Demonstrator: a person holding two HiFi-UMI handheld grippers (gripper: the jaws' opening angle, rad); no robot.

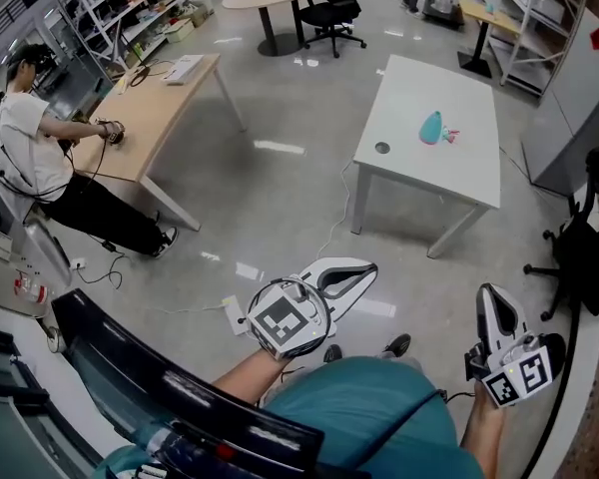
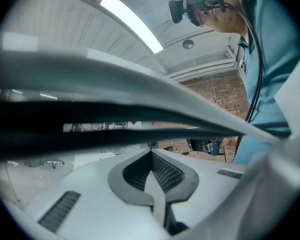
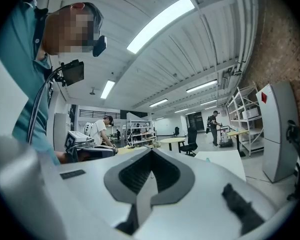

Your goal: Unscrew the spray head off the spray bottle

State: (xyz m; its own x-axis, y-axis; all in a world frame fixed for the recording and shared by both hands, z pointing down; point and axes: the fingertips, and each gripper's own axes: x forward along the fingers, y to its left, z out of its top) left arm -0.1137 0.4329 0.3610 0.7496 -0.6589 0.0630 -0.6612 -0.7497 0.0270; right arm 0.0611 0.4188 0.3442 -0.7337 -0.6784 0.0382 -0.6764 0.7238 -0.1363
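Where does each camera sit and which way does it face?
Head view: on the head, down at the white table; left gripper, right gripper, teal shirt show.
Left gripper view: along shut jaws toward ceiling, brick wall; shirt shows.
Right gripper view: along shut jaws toward shelves; shirt shows.
Shared: white table, head and right gripper views.

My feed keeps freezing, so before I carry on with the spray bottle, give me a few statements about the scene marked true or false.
The spray bottle is on the white table. True.
The left hand-held gripper is shut on the bottle. False: it is shut on nothing, well short of the table.
The right hand-held gripper is shut and empty. True.
A person sits at the wooden desk. True.
The bottle stands on that desk. False: it is on the white table.
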